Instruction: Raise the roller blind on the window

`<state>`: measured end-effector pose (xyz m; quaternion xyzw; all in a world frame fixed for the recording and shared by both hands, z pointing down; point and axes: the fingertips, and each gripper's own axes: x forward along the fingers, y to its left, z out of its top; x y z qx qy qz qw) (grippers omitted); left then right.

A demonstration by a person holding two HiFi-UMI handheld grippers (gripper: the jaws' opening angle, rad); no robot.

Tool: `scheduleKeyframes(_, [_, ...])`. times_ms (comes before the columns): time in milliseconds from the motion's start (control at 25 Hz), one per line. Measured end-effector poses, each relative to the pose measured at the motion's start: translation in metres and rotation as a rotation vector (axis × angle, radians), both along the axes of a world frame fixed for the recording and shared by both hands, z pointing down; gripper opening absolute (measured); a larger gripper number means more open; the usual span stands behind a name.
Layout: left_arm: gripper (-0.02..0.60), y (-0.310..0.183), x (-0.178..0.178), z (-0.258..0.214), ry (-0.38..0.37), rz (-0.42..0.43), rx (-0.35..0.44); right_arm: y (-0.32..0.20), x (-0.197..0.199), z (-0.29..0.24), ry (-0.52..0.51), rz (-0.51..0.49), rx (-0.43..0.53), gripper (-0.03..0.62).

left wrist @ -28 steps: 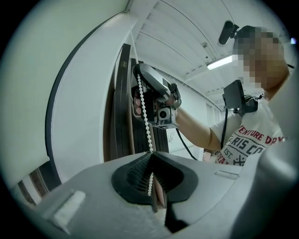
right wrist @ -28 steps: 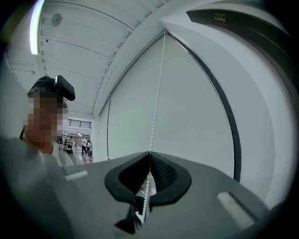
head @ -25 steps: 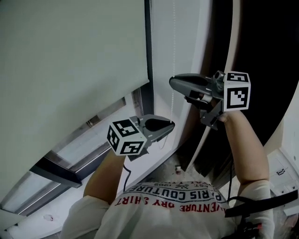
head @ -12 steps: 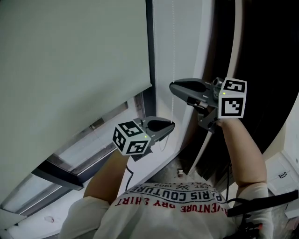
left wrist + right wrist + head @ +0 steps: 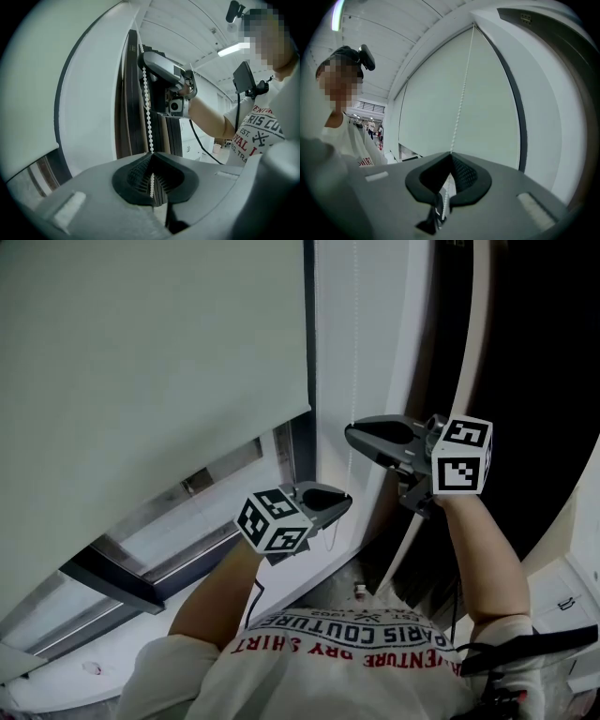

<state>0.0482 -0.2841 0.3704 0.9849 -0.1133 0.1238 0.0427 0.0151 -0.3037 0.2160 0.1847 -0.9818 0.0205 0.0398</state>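
Roller blind (image 5: 150, 352), pale, covered most of the window (image 5: 202, 507) at left, with a strip of glass bare beneath its hem. Right gripper (image 5: 354, 433), far and higher, had its jaws together on the bead chain (image 5: 148, 108) and had hardly shifted over the last second. Left gripper (image 5: 343, 497), nearer and lower, was likewise clamped on that chain and had sunk a little, drawing it down. Hem looked scarcely higher than before: the pull was under way, with most of the raise probably still ahead.

Head camera looks steeply down beside the pale grey fabric roller blind (image 5: 150, 381); both gripper cameras, close, look up its shared white beaded cord (image 5: 149, 117).
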Motion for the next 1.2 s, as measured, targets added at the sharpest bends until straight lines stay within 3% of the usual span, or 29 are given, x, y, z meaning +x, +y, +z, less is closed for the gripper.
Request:
scheduleKeyframes(200, [0.008, 0.016, 0.009, 0.034, -0.041, 0.028, 0.007, 0.012, 0.009, 0.033, 0.005, 0.038, -0.006, 0.006])
scheduleKeyframes(440, [0.008, 0.014, 0.021, 0.099, -0.138, 0.010, -0.042, 0.008, 0.026, 0.103, 0.096, 0.082, -0.029, 0.006])
scheduleKeyframes(760, [0.009, 0.023, 0.012, 0.209, -0.379, -0.002, -0.028, 0.017, 0.014, 0.217, 0.373, 0.097, -0.100, 0.006])
scheduleKeyframes(1000, [0.009, 0.028, 0.012, 0.232, -0.376, -0.019, -0.092, 0.018, 0.013, 0.242, 0.360, 0.098, -0.151, 0.006])
scheduleKeyframes(1080, [0.011, 0.031, 0.014, 0.229, -0.390, -0.003, -0.078, 0.017, 0.014, 0.241, 0.358, 0.104, -0.145, 0.006])
scheduleKeyframes(1200, [0.012, 0.025, 0.010, 0.229, -0.394, -0.046, -0.048, 0.016, 0.015, 0.241, 0.335, 0.115, -0.148, 0.006])
